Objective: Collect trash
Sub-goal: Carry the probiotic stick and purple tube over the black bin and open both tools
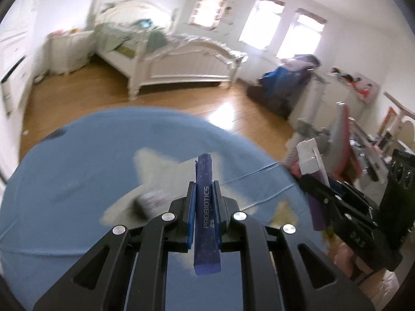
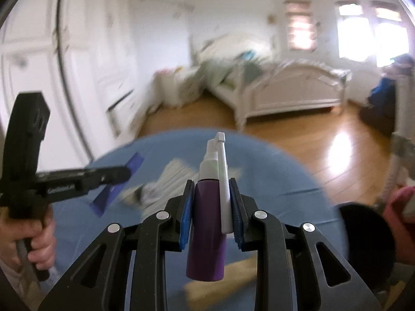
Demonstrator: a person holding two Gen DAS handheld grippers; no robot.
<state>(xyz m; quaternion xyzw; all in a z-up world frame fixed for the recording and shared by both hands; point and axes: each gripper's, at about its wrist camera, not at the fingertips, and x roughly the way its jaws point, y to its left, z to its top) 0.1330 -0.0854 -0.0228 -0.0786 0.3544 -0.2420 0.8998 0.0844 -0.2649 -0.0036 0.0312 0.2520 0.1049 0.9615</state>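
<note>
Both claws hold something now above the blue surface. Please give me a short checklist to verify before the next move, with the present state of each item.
1. Left claw shut on the blue probiotics sachet: ok, pads press both sides.
2. Right claw shut on the purple spray bottle: ok, bottle and its white nozzle sit between the pads.
3. Both items lifted off the blue round surface: ok.
4. Trash bin or bag in view to drop them into: cannot tell, none visible.
5. More trash left: not ok, a blurred small item lies on the surface.
6. The two claws apart from each other: ok.
</note>
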